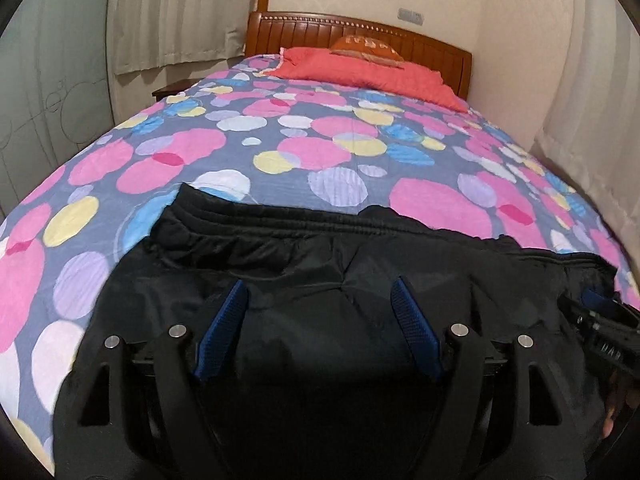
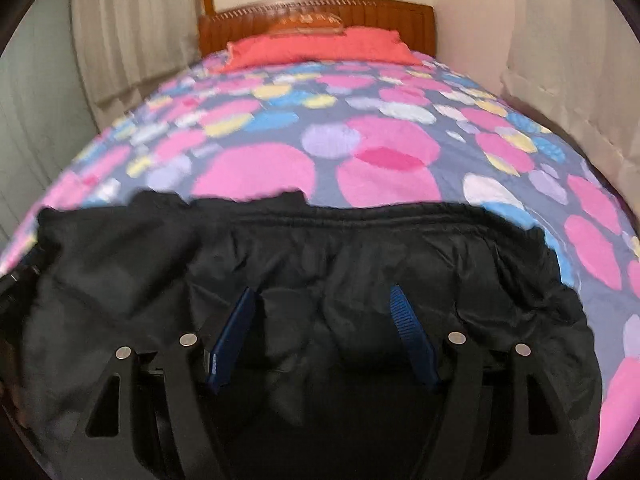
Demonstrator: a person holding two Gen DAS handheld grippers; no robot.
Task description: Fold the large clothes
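A black garment [image 1: 300,248] with a gathered elastic band along its far edge lies spread across the near end of the bed. My left gripper [image 1: 319,282] hovers over its middle, open, blue pads [image 1: 226,320] wide apart and pressing on nothing. In the right wrist view the same garment [image 2: 360,248] fills the foreground, and my right gripper [image 2: 323,288] stands open above it, nothing pinched. The right gripper [image 1: 600,320] also shows at the right edge of the left wrist view, over the garment's right end. The left gripper's body [image 2: 16,280] peeks in at the left edge, blurred.
The bedspread [image 1: 320,136] is grey-blue with pink, yellow and blue circles. A red pillow [image 1: 360,68] and an orange cushion [image 1: 366,46] lie at the wooden headboard [image 1: 304,32]. Curtains [image 1: 168,12] hang on the left; a pale wall [image 1: 528,60] runs along the right side.
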